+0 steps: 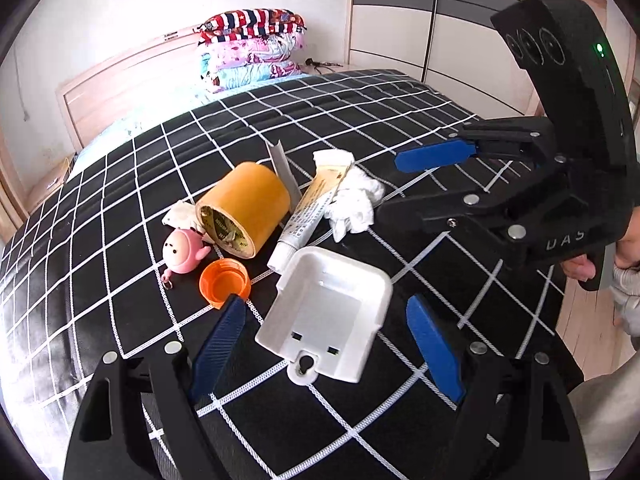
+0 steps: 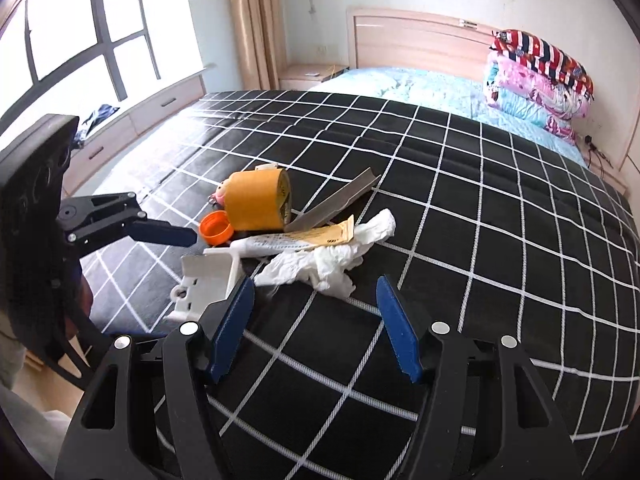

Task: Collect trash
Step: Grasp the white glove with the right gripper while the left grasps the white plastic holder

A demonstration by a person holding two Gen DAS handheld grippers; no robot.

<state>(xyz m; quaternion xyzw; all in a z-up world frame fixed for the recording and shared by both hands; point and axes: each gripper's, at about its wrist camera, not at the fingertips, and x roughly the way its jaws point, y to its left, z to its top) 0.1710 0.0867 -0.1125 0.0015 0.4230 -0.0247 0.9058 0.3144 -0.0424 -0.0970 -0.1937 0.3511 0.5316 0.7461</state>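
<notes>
Both tongs gape wide and empty: left tongs [image 1: 326,334] straddle the white plastic holder [image 1: 326,312], right tongs [image 2: 316,326] face the crumpled tissue [image 2: 320,264] on the bed [image 2: 500,216]. Tissue looks light, soft; pinch its bulk. Beyond lie the tube [image 2: 288,242] and tape roll [image 2: 258,200].

The black body of the right claw [image 1: 424,184] carries raised letters that read "UAS" in the left wrist view, low on its side near the person's fingers. The inner core of the yellow tape roll [image 1: 240,208] bears dark printed lettering repeated round the ring (too distorted to read for certain). The squeezed tube [image 1: 316,204] has lines of fine print along its flattened body, and in the right wrist view a small dark mark near its crimped end; none of it can be made out.
</notes>
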